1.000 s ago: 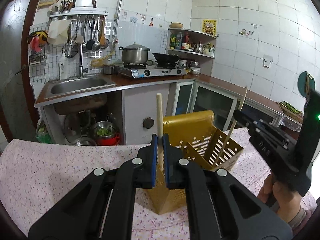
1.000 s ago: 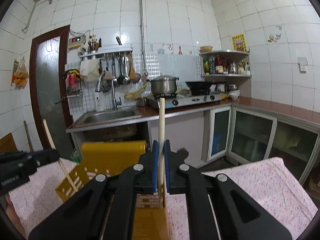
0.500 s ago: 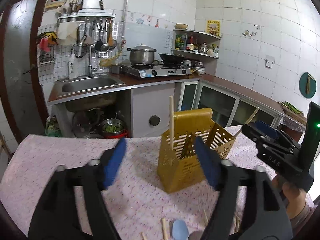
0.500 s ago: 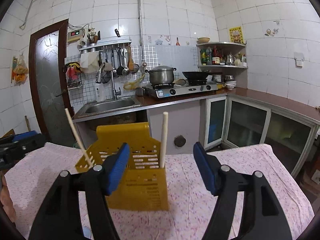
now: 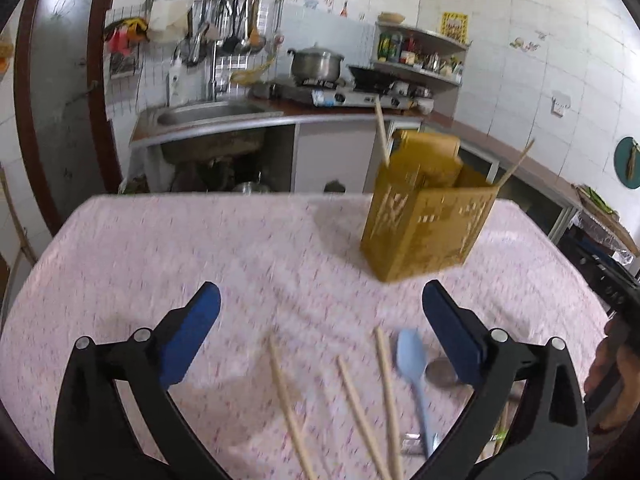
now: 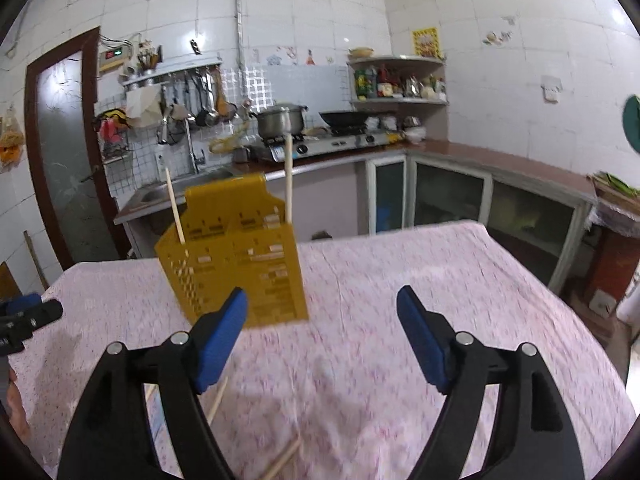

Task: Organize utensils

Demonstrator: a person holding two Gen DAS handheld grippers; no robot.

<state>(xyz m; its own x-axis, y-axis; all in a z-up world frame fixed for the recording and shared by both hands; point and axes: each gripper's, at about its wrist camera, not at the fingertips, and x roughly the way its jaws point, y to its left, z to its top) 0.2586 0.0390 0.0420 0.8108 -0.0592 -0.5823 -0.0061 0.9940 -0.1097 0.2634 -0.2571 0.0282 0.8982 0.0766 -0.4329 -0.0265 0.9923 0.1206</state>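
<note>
The left tongs [image 5: 320, 320] were wide apart with nothing between them, and their jaws had just been opening. The right tongs [image 6: 322, 334] were apart too and held nothing, and their jaws had also just been opening. A yellow holder [image 5: 428, 224] stood upright on the counter [image 5: 200, 248], which had a pink flowery cloth on it. Two chopsticks stood inside the holder, one [image 5: 382, 132] at the left end and one [image 5: 516, 166] leaning out at the right corner. They stood up like that because the holder's walls kept them from falling over. Closer to the left tongs, more chopsticks [image 5: 288, 404] lay flat on the cloth, with a blue spoon [image 5: 412, 364] just beside them and a metal spoon [image 5: 440, 374] partly hidden behind the tong's blue pad. These were not in the holder yet. The left tongs pointed down at this little pile, so it looked like the next job was to pick one of them up. The picture was blurry, so small things were hard to see
</note>
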